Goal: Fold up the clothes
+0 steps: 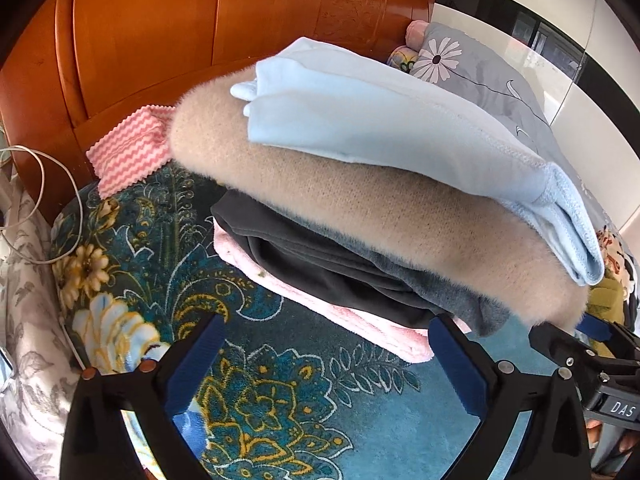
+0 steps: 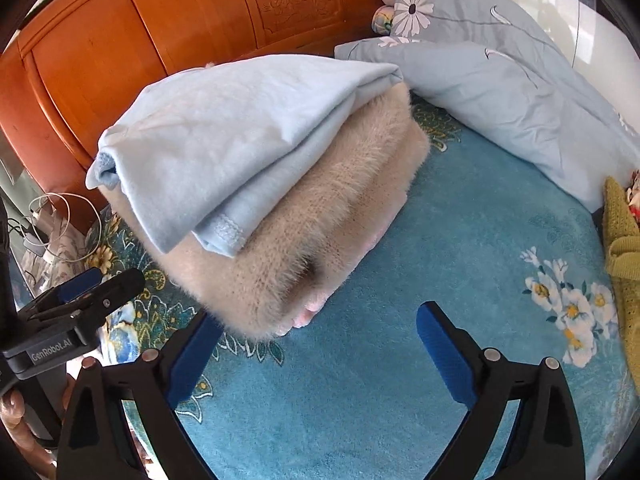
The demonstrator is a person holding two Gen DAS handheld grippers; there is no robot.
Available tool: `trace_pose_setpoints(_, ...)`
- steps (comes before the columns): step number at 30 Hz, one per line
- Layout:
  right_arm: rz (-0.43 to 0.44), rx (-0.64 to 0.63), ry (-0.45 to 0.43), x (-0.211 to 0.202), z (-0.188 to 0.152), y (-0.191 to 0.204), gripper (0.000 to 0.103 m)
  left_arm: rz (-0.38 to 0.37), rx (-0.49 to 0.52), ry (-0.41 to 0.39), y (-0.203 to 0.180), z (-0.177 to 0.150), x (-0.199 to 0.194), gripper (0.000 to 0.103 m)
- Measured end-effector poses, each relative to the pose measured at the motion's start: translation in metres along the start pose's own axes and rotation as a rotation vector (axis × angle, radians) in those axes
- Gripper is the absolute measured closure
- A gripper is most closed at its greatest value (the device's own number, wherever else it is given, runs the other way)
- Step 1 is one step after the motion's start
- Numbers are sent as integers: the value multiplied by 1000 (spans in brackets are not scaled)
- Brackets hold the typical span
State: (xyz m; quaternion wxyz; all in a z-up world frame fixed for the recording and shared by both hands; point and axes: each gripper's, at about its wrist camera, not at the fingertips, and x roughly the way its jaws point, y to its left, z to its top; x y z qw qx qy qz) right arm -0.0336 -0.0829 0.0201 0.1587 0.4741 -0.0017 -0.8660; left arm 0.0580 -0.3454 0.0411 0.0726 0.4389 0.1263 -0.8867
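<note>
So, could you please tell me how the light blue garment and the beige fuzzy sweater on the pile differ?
The light blue garment is smooth and thin; the beige fuzzy sweater is hairy and thick. The blue one lies on top, the beige one directly beneath it, sticking out past its edges. Both are folded and stacked on the same pile.

left wrist: close, angled down | right wrist: likewise | shared: clothes stack (image 1: pixel 360 208)

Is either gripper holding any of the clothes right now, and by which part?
Nothing is held. The left gripper and right gripper are open, empty, in front of the folded stack.
</note>
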Motion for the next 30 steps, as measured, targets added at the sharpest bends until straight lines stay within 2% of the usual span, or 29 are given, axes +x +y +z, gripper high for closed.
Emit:
trace_pose_setpoints(6, -38, -48, -38, -6, -2, 6, 6, 49, -15, -69, -3, -2, -7, 0)
trace_pose_setpoints(12, -40, -67, -51, -6, -2, 9, 6, 76, 35, -71, -10, -1, -5, 0)
trace_pose_setpoints(17, -41, -79, -53, -3, 0, 13, 6, 47, -2, -61, -8, -5, -2, 0)
trace_pose_setpoints(25, -37, -82, -52, -3, 2, 16, 6, 55, -22, -58, -9, -4, 0, 0)
trace_pose_setpoints(30, -39, -84, -46, -4, 0, 17, 6, 65, -37, -102, -9, -9, -6, 0)
